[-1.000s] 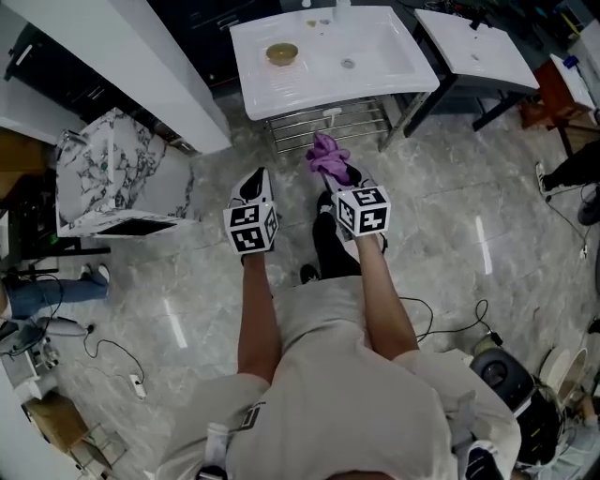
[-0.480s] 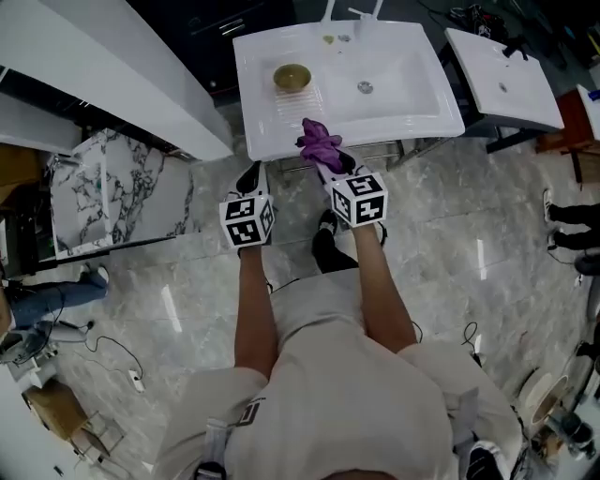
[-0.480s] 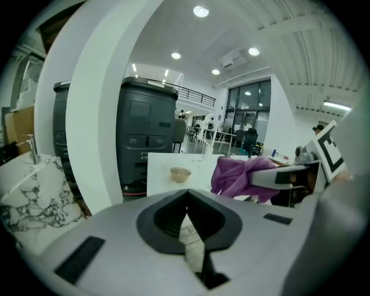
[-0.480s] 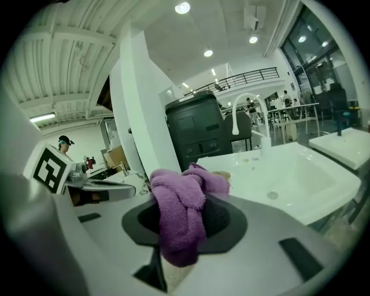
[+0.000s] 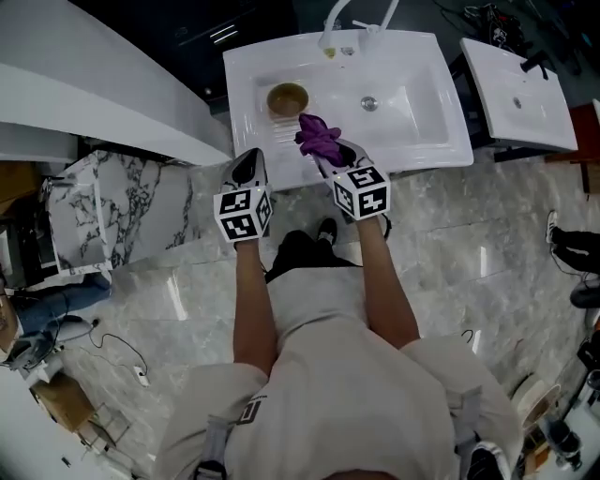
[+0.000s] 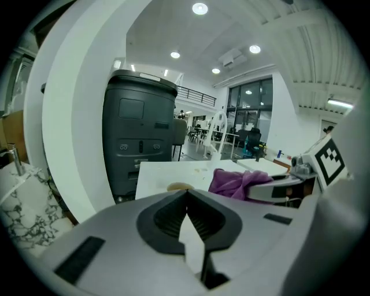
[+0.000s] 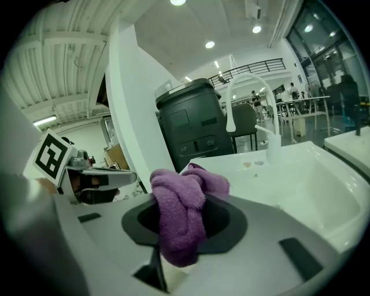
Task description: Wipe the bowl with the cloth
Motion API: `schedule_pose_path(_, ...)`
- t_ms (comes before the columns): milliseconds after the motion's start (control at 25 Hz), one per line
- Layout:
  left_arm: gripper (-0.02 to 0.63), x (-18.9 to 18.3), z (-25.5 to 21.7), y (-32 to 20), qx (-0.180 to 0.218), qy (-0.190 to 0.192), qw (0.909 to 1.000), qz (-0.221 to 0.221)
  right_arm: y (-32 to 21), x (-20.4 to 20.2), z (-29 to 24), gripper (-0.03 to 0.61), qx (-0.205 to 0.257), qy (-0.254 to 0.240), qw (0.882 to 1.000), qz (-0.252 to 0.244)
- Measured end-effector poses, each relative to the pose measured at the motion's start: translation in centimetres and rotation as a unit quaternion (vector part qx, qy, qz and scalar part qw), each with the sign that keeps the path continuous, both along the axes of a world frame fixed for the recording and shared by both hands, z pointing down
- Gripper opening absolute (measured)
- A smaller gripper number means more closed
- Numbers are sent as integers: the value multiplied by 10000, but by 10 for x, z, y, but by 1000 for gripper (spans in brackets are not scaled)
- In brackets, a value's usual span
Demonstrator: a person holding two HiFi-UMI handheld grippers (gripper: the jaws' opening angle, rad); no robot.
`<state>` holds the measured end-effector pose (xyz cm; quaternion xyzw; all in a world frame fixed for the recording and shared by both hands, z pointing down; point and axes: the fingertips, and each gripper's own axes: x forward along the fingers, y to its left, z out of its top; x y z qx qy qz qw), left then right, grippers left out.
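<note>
Head view: brown bowl [image 5: 287,97] sits on the left ledge of the white sink [image 5: 427,117]. The right gripper [image 5: 330,157] is over the front rim with the purple cloth [image 5: 319,137], close to the bowl but not touching.
Left gripper view: left gripper [image 6: 186,195] jaws pressed together, empty.
Right gripper view: jaws pinching the bunched-up cloth.

Round ceiling lamps [image 6: 199,8] light the hall brightly and evenly, the white sink [image 5: 422,141] comes close to glare in the head view, the floor [image 5: 483,262] carries pale reflected streaks, and both gripper views bend strongly into black corners, with the near jaws soft.
</note>
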<state>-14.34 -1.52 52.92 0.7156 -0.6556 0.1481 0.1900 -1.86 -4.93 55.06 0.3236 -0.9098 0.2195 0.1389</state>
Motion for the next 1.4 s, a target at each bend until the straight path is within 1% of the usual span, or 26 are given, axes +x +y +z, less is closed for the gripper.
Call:
schedule_pose_path(160,8,0,4,-16,-120,-19,9999,53,-17,3,-1,114,-60,-79,9999,47)
schedule_pose_path(320,6,-5,9,-30,-192,257,9995,-11,-27,-1,1,114,-97,-81,9998,-129)
schedule_pose_path(480,6,-14,13,-52,-307,220,9993,14,-45,-7,-6,114,-45,-138,9997,-171)
schedule_pose_path(560,6,-18,12,-64,-315,263,9992,14,-56,-9,-8,114,-19,-131,9998,-159)
schedule_pose_path(640,6,-20,14,-74,-390,410,9984,71,-66,-12,-8,114,-15,-86,9998,-152)
schedule_pose_path(720,6,-22,21,-83,-529,650,9964,141,-77,-15,-7,114,-31,-48,9999,-135)
schedule_pose_path(840,6,-27,38,-95,-844,858,9925,231,-92,-21,-6,114,-72,-30,9999,-125)
schedule_pose_path(920,6,-32,55,-101,-1170,908,9886,280,-102,-24,-5,114,-92,-75,9999,-86)
schedule_pose_path(1000,6,-36,73,-108,-1481,1039,9831,293,-113,-26,-4,114,-107,-72,9999,-45)
schedule_pose_path(1160,8,-45,99,-130,-1762,1476,9729,257,-124,-32,6,114,-164,70,9998,-79)
schedule_pose_path(1280,9,-43,116,-150,-1933,1785,9642,323,-130,-36,15,114,-160,186,9996,-141)
schedule_pose_path(1400,21,-43,128,-164,-2111,1923,9575,420,-134,-41,23,114,-170,313,9991,-209)
